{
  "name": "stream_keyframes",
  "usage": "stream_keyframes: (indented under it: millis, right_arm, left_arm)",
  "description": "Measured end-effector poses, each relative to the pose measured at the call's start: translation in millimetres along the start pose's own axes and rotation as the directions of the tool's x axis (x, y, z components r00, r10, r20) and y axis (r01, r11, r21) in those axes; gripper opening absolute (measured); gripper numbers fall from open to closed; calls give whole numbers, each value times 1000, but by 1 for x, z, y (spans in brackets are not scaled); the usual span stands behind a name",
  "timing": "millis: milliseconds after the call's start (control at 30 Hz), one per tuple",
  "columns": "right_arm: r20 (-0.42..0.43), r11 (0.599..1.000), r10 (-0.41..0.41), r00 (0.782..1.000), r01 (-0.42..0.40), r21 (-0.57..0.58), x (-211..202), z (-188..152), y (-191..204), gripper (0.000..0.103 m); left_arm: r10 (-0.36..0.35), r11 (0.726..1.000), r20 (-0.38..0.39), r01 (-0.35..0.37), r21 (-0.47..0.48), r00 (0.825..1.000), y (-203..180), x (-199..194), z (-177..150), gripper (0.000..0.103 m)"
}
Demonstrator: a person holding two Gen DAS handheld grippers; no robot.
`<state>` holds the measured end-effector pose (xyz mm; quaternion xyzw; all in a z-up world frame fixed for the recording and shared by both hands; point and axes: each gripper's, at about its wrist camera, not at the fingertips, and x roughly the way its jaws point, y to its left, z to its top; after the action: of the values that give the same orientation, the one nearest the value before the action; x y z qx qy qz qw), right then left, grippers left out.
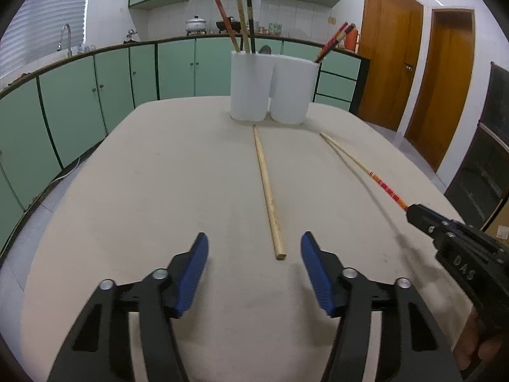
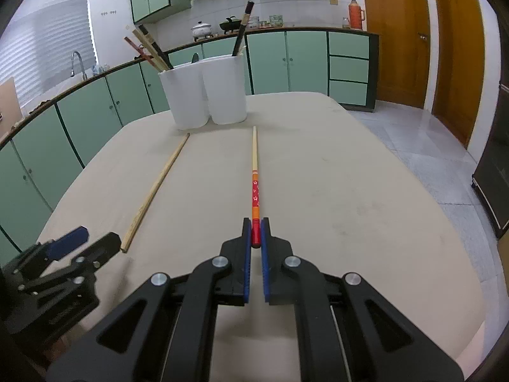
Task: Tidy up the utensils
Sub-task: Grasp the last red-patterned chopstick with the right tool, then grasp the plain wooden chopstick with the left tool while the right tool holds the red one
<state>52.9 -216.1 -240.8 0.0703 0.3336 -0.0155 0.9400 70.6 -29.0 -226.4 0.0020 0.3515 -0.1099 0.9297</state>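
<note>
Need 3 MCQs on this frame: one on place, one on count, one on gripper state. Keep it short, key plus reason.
1. Where does the plain wooden chopstick lie?
A. In a holder
B. Flat on the table, ahead of the left gripper
C. On the floor

2. How many white utensil holders stand on the table?
A. One
B. Two
C. Four

3. What is the right gripper doing?
A. Open over the table
B. Gripping a holder
C. Shut on the red patterned chopstick

Key: B, it lies between the open blue pads, untouched; B, two tubs side by side at the far edge; C, the pads clamp its red end.
</note>
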Motion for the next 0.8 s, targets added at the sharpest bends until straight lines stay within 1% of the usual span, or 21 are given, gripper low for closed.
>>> stream_keyframes:
  millis: [133, 200, 333, 433, 567, 600, 633, 667, 800]
  right_arm:
    - [8, 1000, 6, 1000, -6, 4, -1, 2, -3, 5]
    - [14, 1000, 10, 1000, -10, 7, -3, 3, -4, 5]
    - [19, 1000, 16, 1000, -16, 11, -3, 4, -6, 5]
    - [21, 1000, 17, 1000, -18, 14, -4, 3, -8, 5]
    - [19, 1000, 21, 1000, -21, 14, -4, 4, -8, 5]
    - [19, 1000, 21, 1000, -21, 12, -5, 4, -7, 5]
    - [20, 1000, 21, 1000, -22, 9, -5, 4, -7, 5]
    - [20, 1000, 22, 1000, -22, 7, -6, 4, -7, 5]
    - [23, 1000, 18, 1000, -18, -6, -9, 4, -6, 5]
  left_arm:
    - [18, 1000, -11, -18, 4, 1000, -4, 6, 1, 47]
    - [27, 1000, -21, -27, 0, 999, -6, 9, 1, 42]
    - [48, 999, -39, -48, 9, 998, -11, 13, 1, 40]
    - [62, 998, -51, -61, 25, 997, -15, 15, 1, 36]
    - [73, 997, -56, -71, 34, 996, -20, 18, 2, 25]
    - [75, 997, -55, -74, 32, 996, -19, 19, 2, 19]
    - [76, 997, -54, -74, 31, 996, -19, 19, 2, 15]
    - [75, 997, -54, -73, 29, 996, -19, 18, 2, 7]
    - [57, 998, -50, -56, 17, 997, -17, 15, 3, 6]
